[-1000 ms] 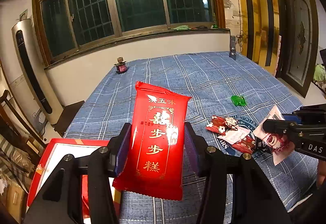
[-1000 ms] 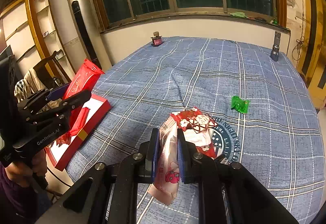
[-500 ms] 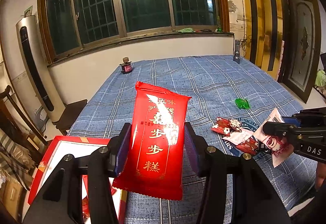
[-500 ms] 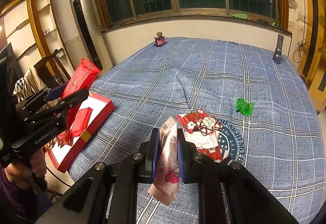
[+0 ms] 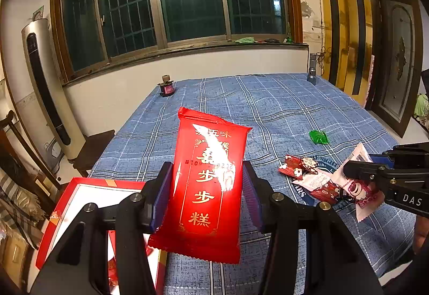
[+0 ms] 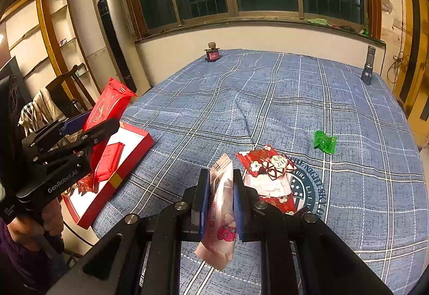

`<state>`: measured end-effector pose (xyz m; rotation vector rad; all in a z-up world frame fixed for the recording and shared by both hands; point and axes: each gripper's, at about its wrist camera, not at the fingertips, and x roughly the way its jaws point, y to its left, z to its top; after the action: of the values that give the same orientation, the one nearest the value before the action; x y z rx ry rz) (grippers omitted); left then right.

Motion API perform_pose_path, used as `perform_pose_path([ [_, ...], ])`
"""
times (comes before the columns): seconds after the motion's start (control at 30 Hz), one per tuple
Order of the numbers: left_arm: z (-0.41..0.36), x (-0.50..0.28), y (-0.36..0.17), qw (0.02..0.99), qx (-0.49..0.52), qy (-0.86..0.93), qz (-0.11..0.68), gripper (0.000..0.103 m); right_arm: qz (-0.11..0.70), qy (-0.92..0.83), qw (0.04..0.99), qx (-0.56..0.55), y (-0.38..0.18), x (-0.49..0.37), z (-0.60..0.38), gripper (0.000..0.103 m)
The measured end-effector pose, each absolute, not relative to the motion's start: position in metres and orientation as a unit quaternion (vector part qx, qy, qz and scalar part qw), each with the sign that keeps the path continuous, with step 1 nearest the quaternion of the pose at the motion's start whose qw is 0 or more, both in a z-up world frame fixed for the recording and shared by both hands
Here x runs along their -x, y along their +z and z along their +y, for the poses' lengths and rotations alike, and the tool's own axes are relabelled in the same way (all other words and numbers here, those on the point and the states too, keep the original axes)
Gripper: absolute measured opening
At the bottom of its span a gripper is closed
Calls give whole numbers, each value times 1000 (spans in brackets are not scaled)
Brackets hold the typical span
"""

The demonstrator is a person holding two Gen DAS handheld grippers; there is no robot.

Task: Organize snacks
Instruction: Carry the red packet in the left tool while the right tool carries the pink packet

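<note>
Both grips unchanged from a second ago. My left gripper [image 5: 205, 195] clamps the glossy red gold-lettered packet [image 5: 206, 185] above the red gift box [image 6: 118, 160]; my right gripper [image 6: 219, 203] pinches the pink strawberry-print wrapper [image 6: 221, 211], raised above the blue plaid tablecloth [image 6: 268, 107].

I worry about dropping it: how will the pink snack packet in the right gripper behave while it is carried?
The pink snack packet probably is light and soft: its lower end hangs free below the right gripper. The glossy wrapper may be slippery, so it could slide down. It seems not fragile, yet hard squeezing might crush the contents.
</note>
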<state>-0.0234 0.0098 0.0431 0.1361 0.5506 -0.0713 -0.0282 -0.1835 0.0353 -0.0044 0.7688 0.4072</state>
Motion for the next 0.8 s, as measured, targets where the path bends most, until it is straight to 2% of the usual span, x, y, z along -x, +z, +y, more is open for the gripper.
perform_pose_path([
  [0.8, 19, 27, 46, 960, -58, -32, 270, 49, 371, 202, 906, 9, 38, 29, -170, 16],
])
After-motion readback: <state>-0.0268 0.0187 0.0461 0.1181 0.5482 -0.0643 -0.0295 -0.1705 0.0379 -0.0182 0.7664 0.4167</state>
